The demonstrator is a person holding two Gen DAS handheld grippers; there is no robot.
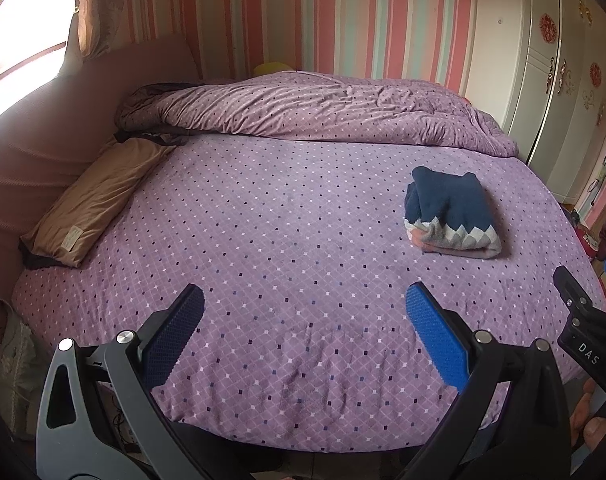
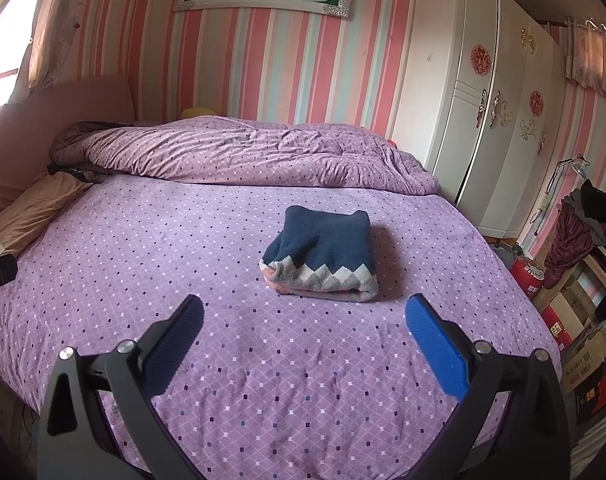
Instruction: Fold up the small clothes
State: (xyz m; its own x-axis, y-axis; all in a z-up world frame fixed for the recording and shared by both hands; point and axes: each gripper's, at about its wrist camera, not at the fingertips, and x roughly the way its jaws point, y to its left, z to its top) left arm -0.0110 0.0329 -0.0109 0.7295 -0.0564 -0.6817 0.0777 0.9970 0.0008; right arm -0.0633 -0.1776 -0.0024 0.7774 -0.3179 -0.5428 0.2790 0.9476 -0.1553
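A small navy sweater (image 1: pixel 451 212) (image 2: pixel 321 254) with a grey-and-white zigzag hem and pink edge lies folded into a compact bundle on the purple dotted bed sheet (image 1: pixel 283 240) (image 2: pixel 183 264). My left gripper (image 1: pixel 305 300) hovers open over the near part of the bed, with the sweater ahead and to its right. My right gripper (image 2: pixel 305 312) is open too, with nothing between its fingers, and the sweater lies just ahead of it, slightly right of centre. Part of the right gripper (image 1: pixel 583 312) shows at the right edge of the left wrist view.
A rumpled purple duvet (image 1: pixel 323 112) (image 2: pixel 243 152) is bunched along the far side of the bed. A tan pillow (image 1: pixel 95 200) lies at the left by the pink headboard (image 1: pixel 43 140). A white wardrobe (image 2: pixel 483 120) stands right, with boxes (image 2: pixel 583 360) and clothes beside the bed.
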